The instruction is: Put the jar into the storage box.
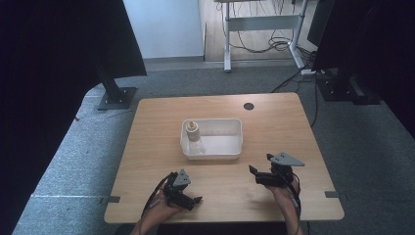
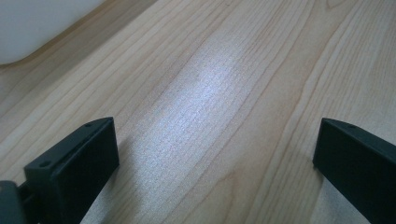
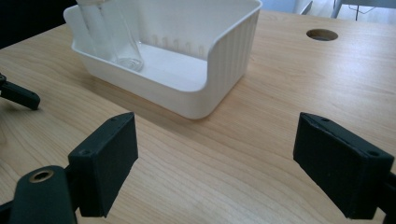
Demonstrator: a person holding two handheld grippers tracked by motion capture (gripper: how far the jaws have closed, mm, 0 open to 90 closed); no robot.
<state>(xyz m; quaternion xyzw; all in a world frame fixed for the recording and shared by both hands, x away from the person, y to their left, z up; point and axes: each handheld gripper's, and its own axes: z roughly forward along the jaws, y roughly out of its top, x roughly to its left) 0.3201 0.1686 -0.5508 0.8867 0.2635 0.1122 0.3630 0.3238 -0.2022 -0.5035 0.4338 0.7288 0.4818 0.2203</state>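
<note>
- Your left gripper (image 1: 188,198) sits low at the near left of the wooden bench (image 1: 156,147), held in your left hand (image 1: 159,213). Its jaws are spread wide with nothing between them; the left gripper view shows bare wood grain in the gap.
- Your right gripper (image 1: 257,175) sits at the near right of the bench, held in your right hand (image 1: 284,193), and points left toward the middle. Its jaws are also spread wide and hold nothing.
- The white plastic tub (image 1: 235,147) stands near the middle of the bench, well apart from both grippers.
- A clear bottle with a tan cap (image 1: 192,134) stands upright inside the tub, at its left end.
- In the right gripper view the tub (image 3: 224,60) lies ahead of the jaws, with the bottle (image 3: 119,39) at its far left corner.
- A round hole (image 1: 248,105) sits in the benchtop beyond the tub.
</note>
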